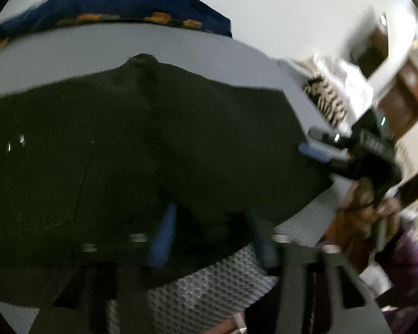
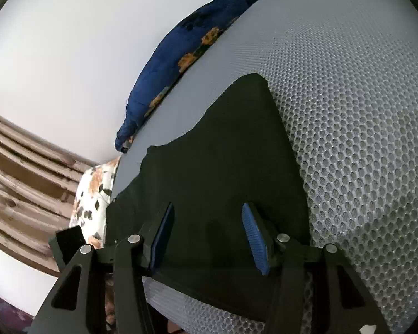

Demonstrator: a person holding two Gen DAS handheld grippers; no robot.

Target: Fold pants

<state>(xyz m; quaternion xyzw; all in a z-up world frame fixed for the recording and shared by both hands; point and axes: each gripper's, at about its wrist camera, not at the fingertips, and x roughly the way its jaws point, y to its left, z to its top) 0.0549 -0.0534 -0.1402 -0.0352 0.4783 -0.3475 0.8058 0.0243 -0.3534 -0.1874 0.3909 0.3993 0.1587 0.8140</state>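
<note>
pants (image 2: 223,167) under right tool (image 2: 206,239)

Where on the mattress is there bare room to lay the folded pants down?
Bare mesh mattress runs wide to the right of the black pants in the right wrist view. A narrower bare strip lies between the pants and the blue floral pillow. The near edge is crowded: both the right gripper and left gripper sit at the pants.

Matt black cloth pants (image 2: 223,167) lie on a grey honeycomb-mesh mattress (image 2: 362,139); blue ribbed rubbery pads (image 2: 255,242).
</note>
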